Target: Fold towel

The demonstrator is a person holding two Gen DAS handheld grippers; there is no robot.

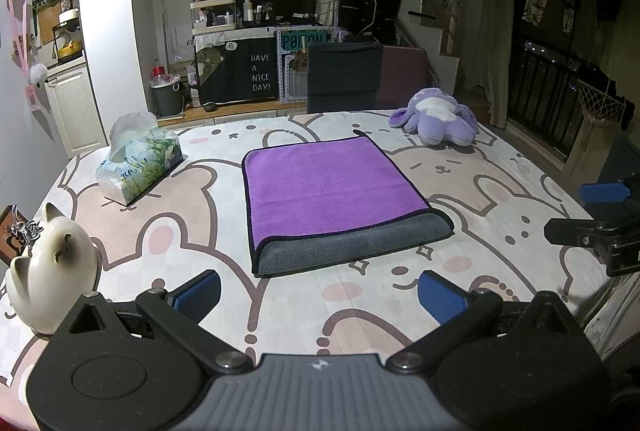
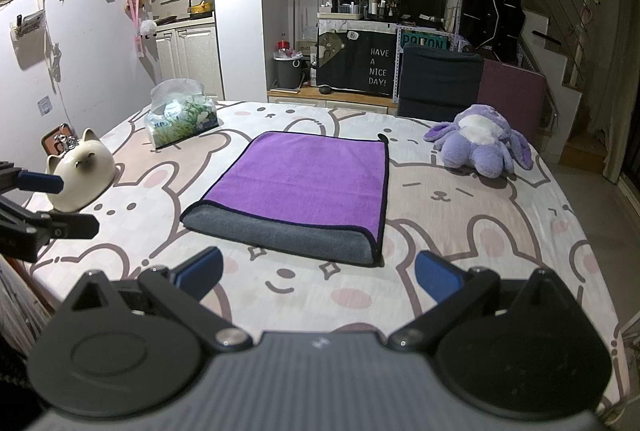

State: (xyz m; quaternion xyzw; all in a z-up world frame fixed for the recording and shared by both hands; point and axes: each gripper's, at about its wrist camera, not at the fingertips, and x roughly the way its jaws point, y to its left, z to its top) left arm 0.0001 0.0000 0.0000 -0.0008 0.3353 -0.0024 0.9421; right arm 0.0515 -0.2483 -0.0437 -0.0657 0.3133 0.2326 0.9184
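A purple towel [image 1: 332, 187] with a grey underside lies folded flat in the middle of the table; its grey fold faces me. It also shows in the right wrist view [image 2: 308, 183]. My left gripper [image 1: 320, 295] is open and empty, just short of the towel's near edge. My right gripper [image 2: 318, 277] is open and empty, also just short of the near edge. The right gripper shows at the right edge of the left wrist view [image 1: 592, 215]; the left gripper shows at the left edge of the right wrist view [image 2: 48, 203].
The table [image 1: 500, 199] has a bunny-print cloth. A tissue pack [image 1: 138, 159] sits far left, a white cat figurine [image 1: 52, 267] near left, a purple plush toy [image 1: 438, 121] far right. A dark chair [image 1: 344, 77] stands behind the table.
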